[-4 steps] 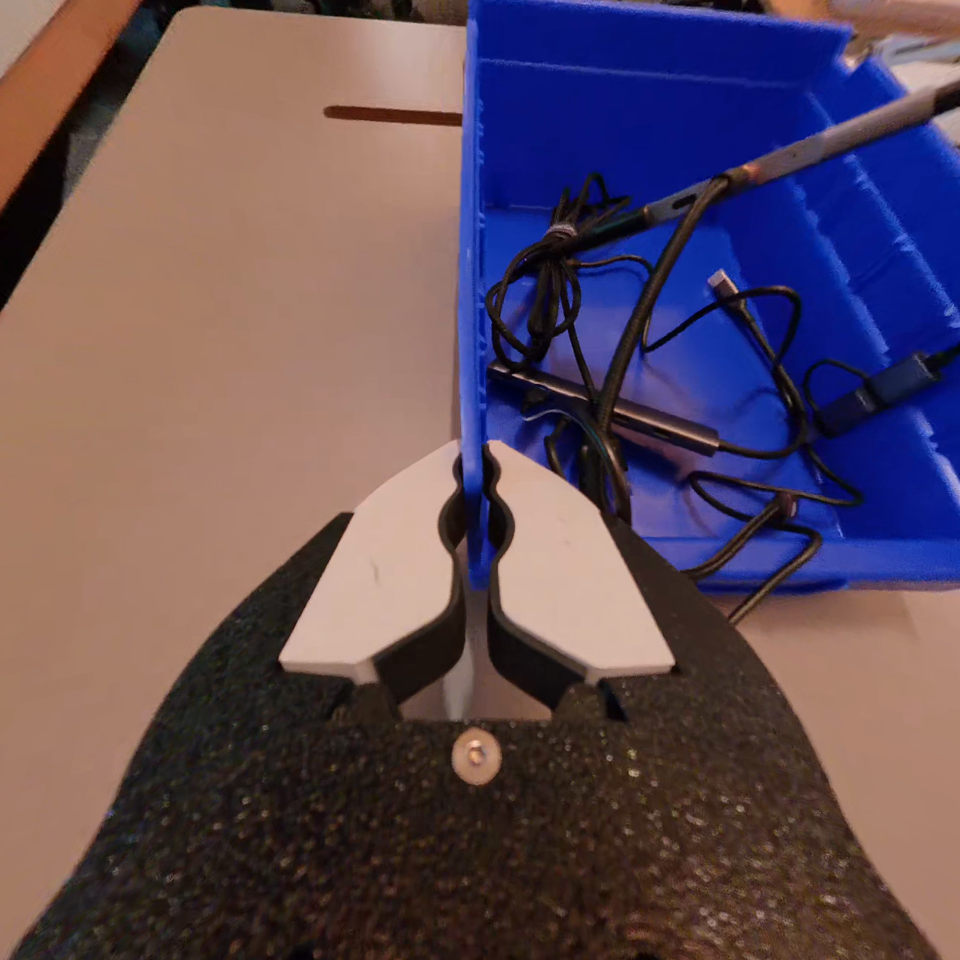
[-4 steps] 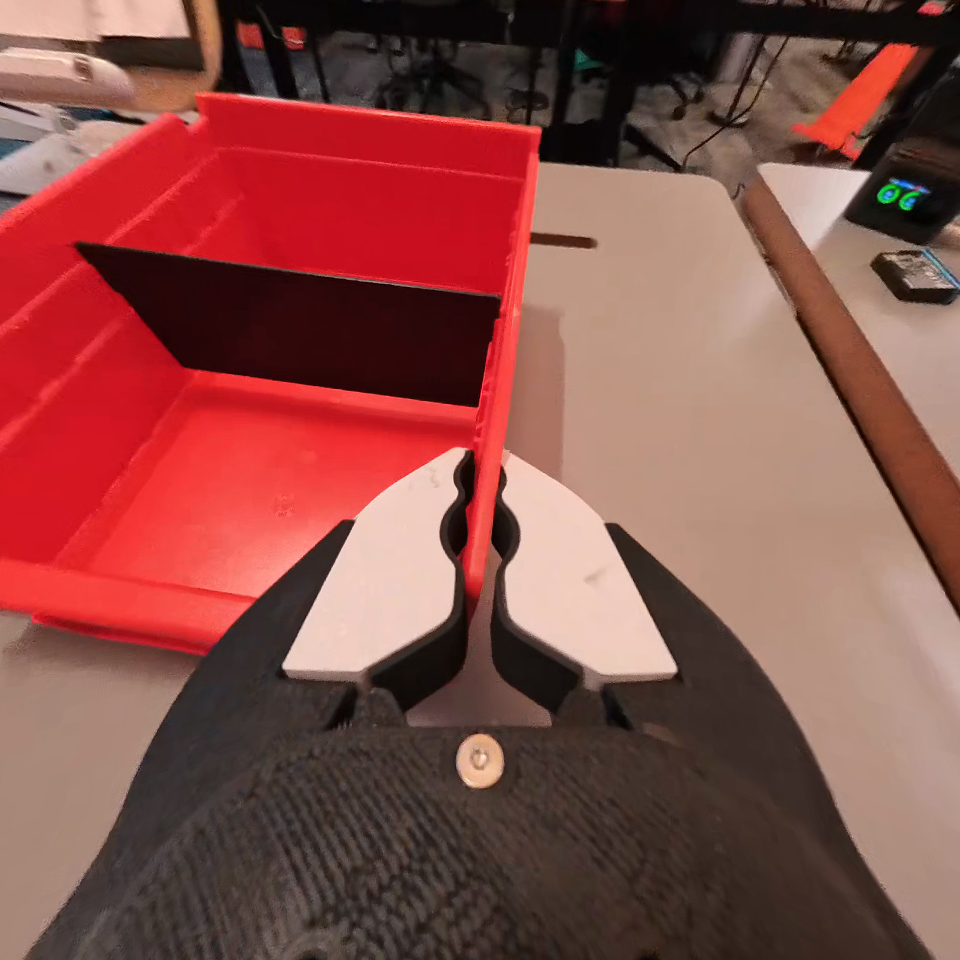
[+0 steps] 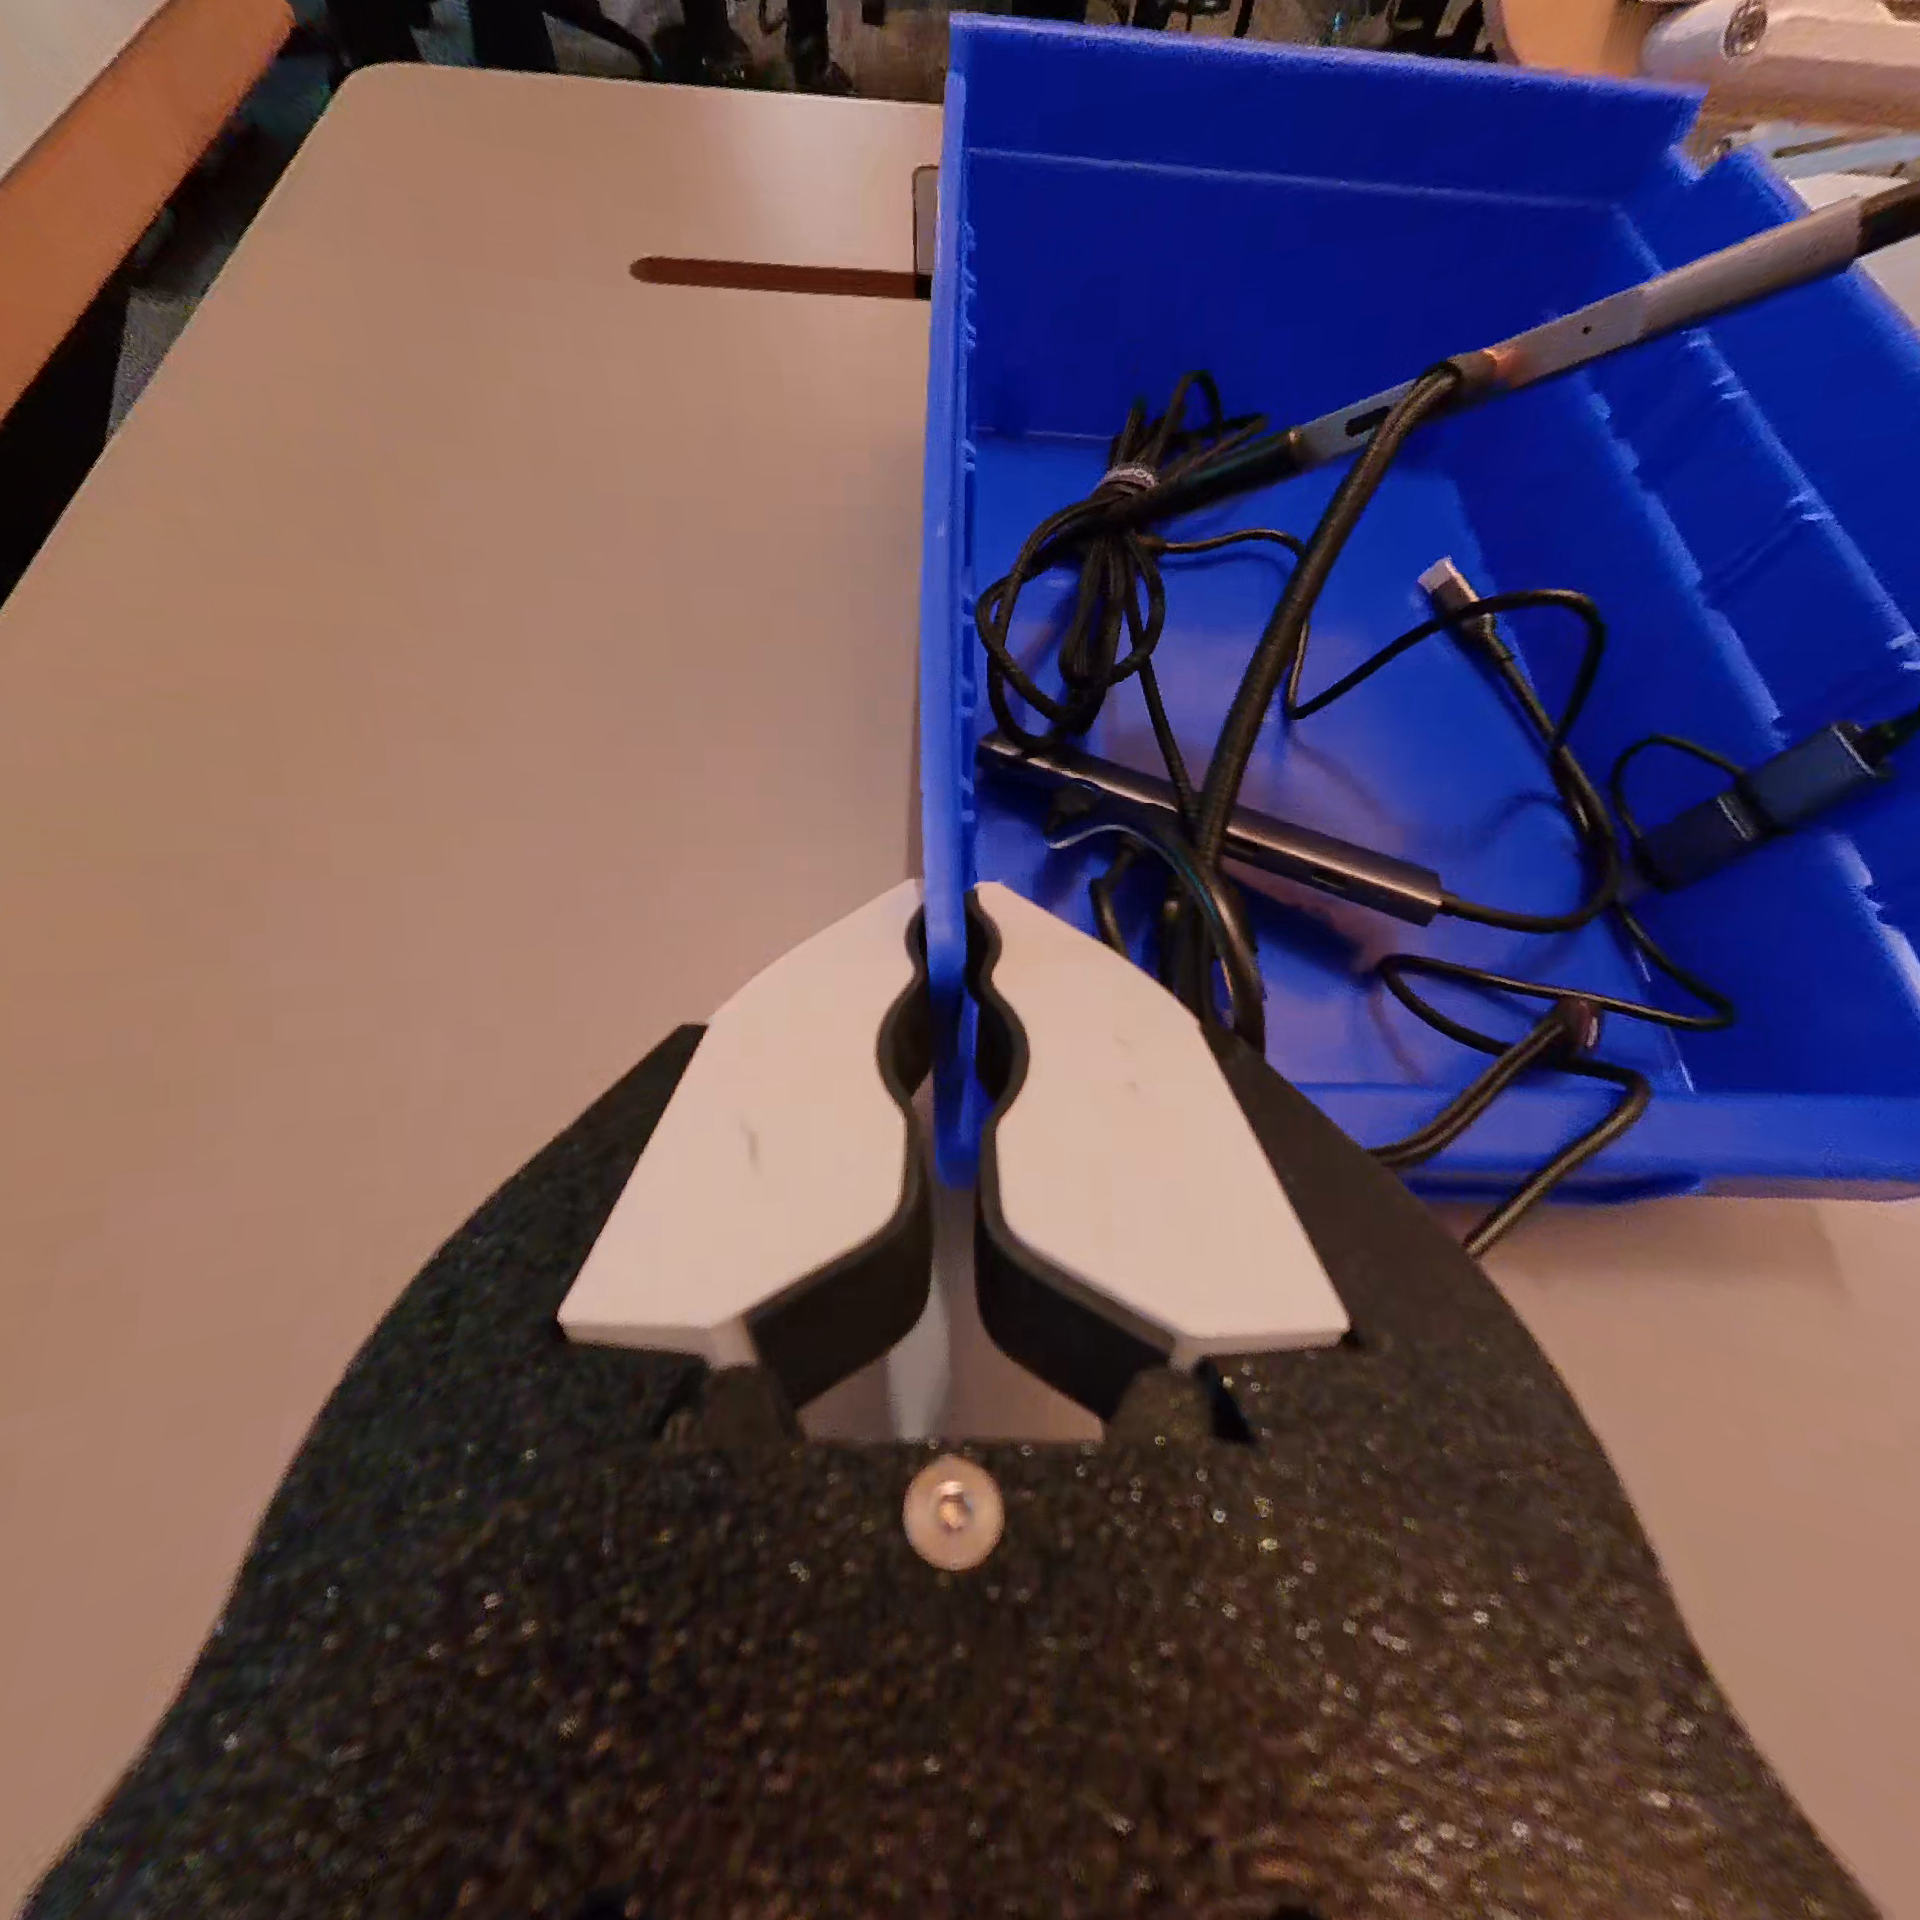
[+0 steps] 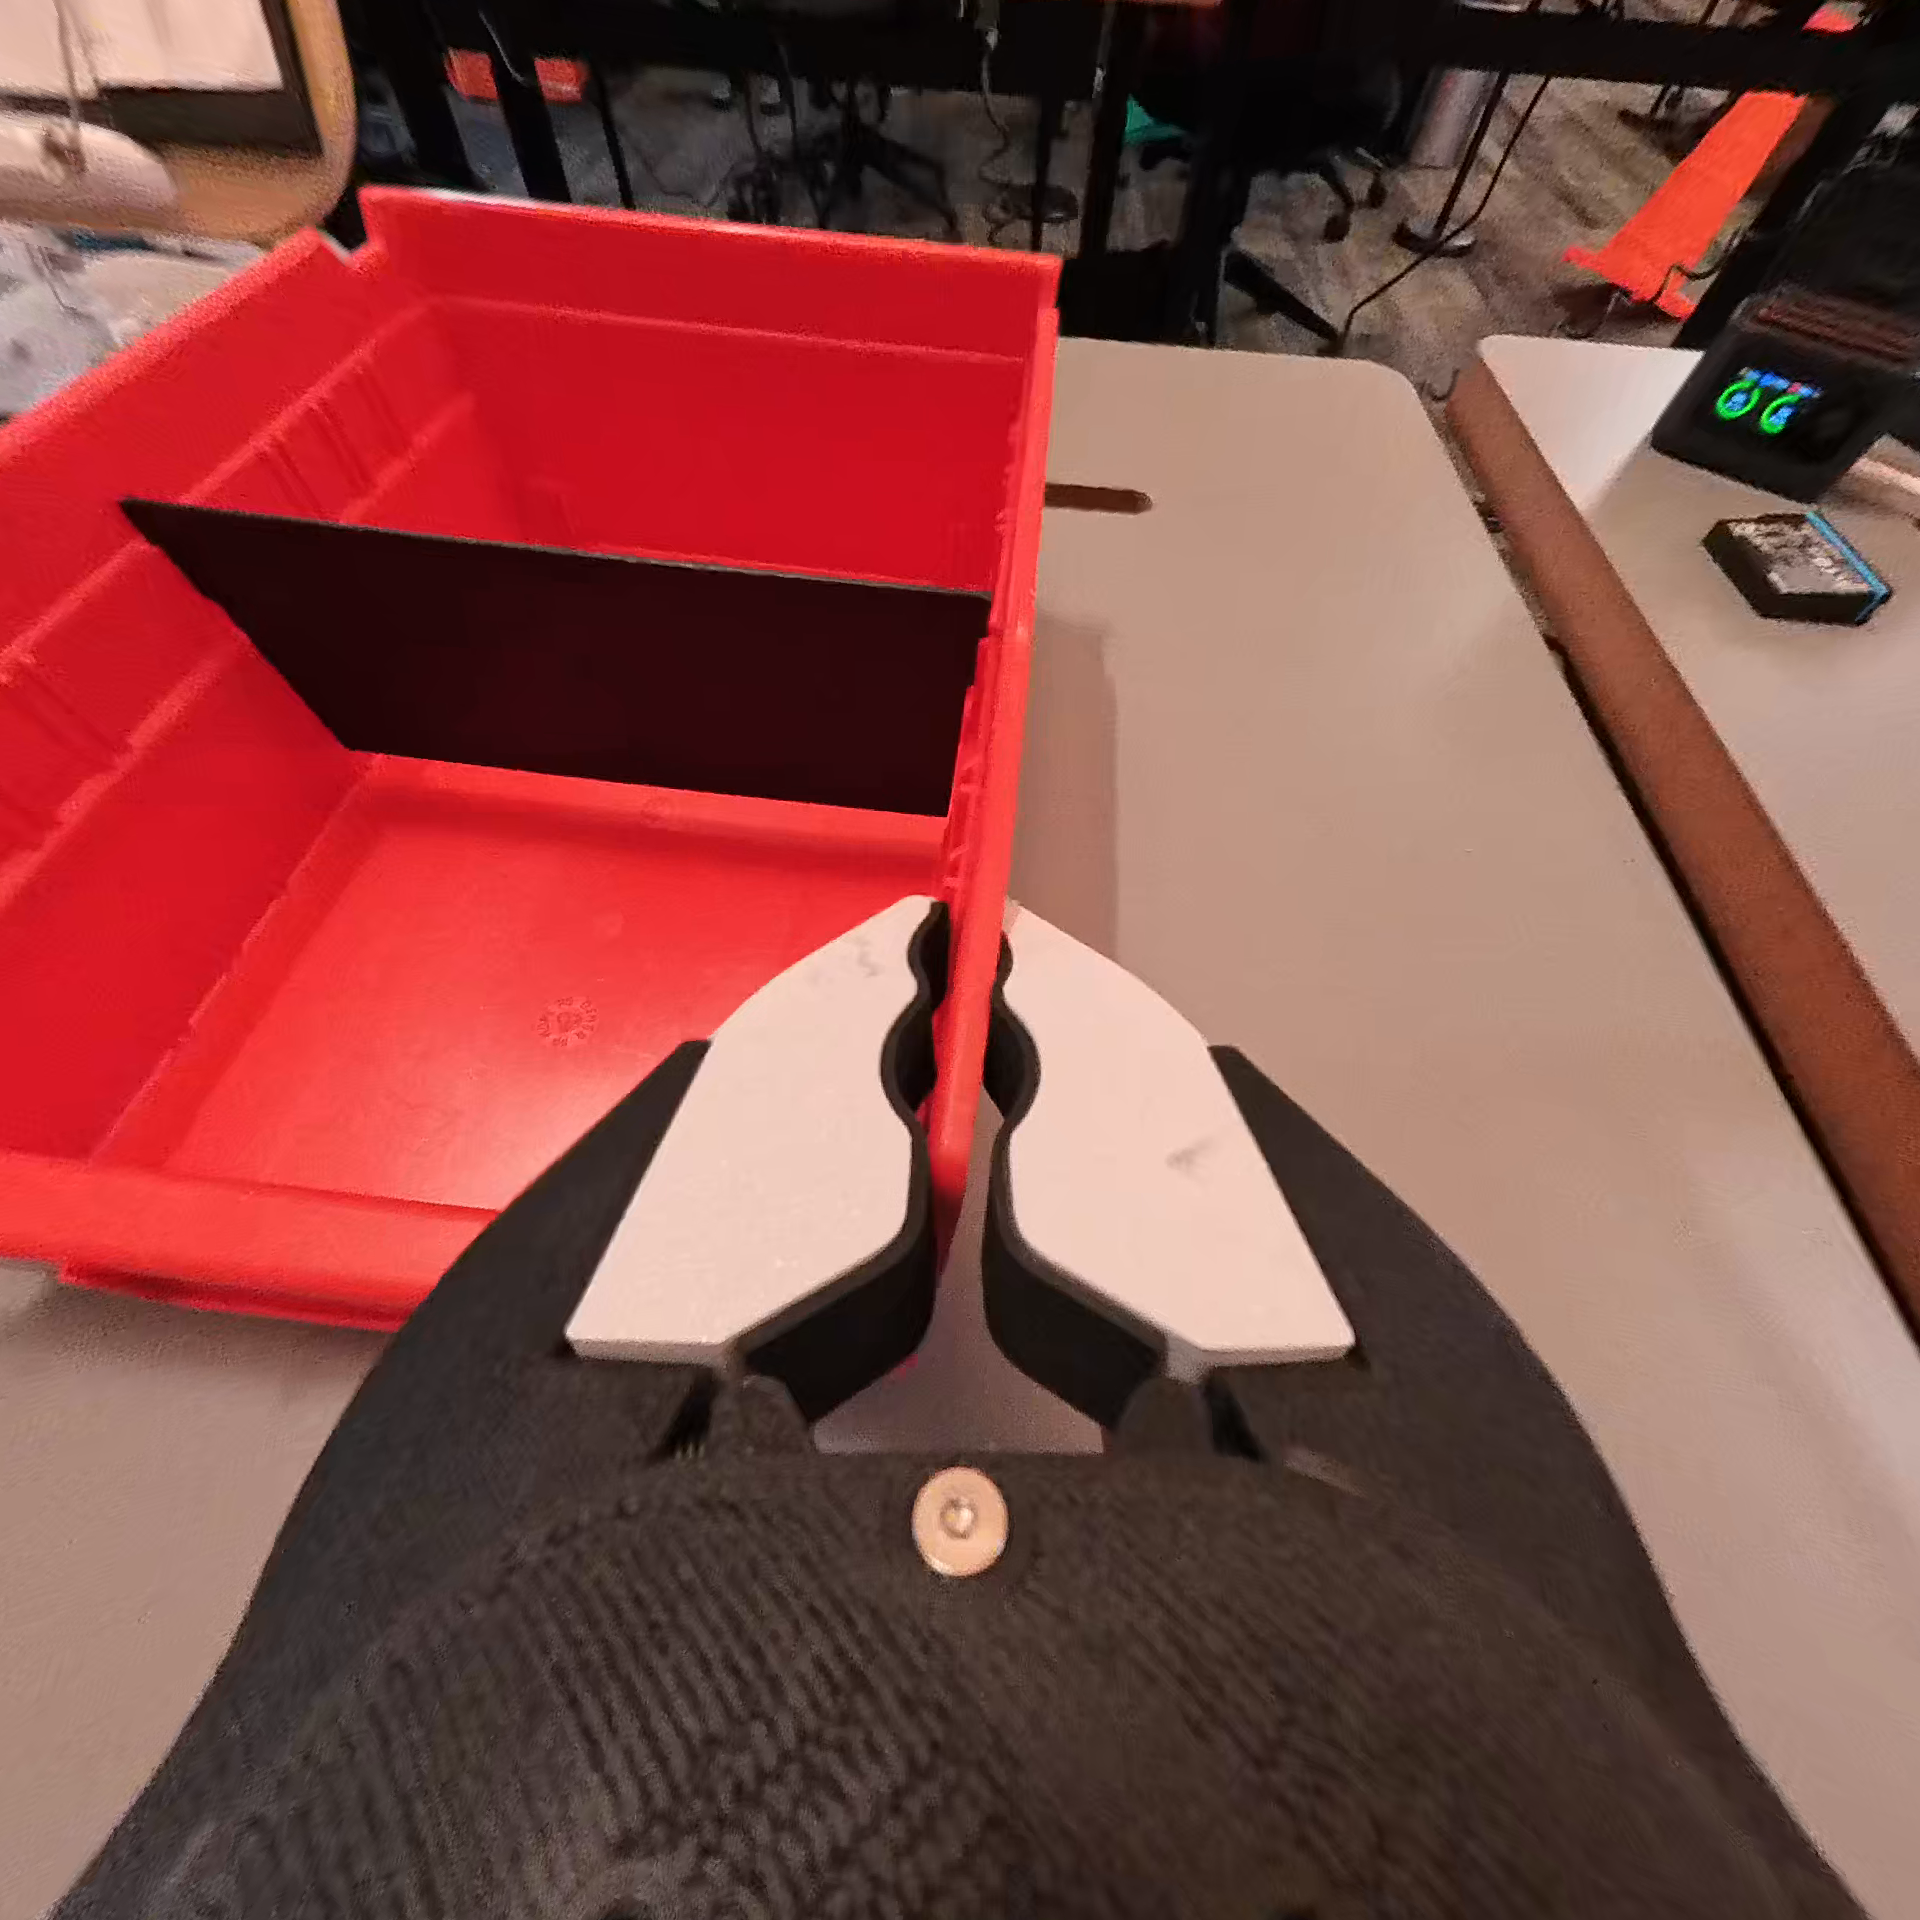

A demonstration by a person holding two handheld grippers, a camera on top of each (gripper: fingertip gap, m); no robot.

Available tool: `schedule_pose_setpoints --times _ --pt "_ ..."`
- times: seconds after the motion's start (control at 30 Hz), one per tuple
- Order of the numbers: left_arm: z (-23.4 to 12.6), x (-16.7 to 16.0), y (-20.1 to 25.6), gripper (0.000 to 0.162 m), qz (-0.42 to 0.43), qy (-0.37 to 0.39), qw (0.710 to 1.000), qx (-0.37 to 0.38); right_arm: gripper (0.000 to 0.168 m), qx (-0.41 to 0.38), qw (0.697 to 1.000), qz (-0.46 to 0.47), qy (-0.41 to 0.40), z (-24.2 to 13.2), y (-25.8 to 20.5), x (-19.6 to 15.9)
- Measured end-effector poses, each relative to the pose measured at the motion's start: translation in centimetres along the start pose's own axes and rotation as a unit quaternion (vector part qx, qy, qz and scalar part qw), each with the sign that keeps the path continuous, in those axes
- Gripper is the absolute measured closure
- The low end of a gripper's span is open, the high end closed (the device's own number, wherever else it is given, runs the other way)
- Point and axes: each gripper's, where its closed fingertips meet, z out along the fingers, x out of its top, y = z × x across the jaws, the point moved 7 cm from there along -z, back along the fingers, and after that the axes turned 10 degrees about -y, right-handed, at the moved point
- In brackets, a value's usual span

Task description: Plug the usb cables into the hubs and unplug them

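In the left wrist view my left gripper (image 3: 948, 914) is shut on the left wall of a blue bin (image 3: 1299, 260). The bin holds a tangle of black USB cables (image 3: 1101, 582), a grey hub (image 3: 1226, 831) lying flat, a second long grey hub (image 3: 1621, 312) leaning on the right wall, and a small dark adapter (image 3: 1766, 800). One cable end (image 3: 1444, 582) lies loose. In the right wrist view my right gripper (image 4: 971, 925) is shut on the right wall of a red bin (image 4: 468, 987) that holds only a black divider (image 4: 582, 665).
Both bins stand on a beige table (image 3: 468, 675) with a dark slot (image 3: 779, 275). A cable loop (image 3: 1538, 1174) hangs over the blue bin's front edge. To the right, past a brown edge (image 4: 1704, 831), another table carries a lit black device (image 4: 1787, 416) and a small black box (image 4: 1797, 566). Spacing between my two grippers at the tips: around 70 cm.
The blue bin has shifted slightly in the left view; otherwise both grippers hold the bin walls as before.
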Motion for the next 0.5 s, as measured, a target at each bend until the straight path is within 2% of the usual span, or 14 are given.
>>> schedule_pose_setpoints --times 0.23,0.33,0.4,0.47,0.5 --pt "0.4 0.2 0.8 0.159 0.01 0.014 1.0 0.017 0.161 0.001 1.0 0.027 0.001 0.3 0.3 0.3" --pt "0.4 0.2 0.8 0.158 0.032 0.017 0.999 0.022 0.139 -0.069 0.997 0.004 0.022 -2.5 0.0 0.7" --pt "0.2 0.3 0.8 0.157 0.052 0.011 0.998 0.025 0.135 -0.106 0.992 -0.027 0.065 -5.1 -0.8 1.4" --pt "-0.7 1.0 0.5 0.141 0.073 0.028 0.996 0.049 0.134 -0.092 0.987 -0.072 0.107 -7.0 -2.5 2.6" --pt "-1.6 1.7 0.4 0.137 0.087 0.047 0.993 0.058 0.131 -0.06 0.989 -0.08 0.109 -7.6 -3.6 3.2"
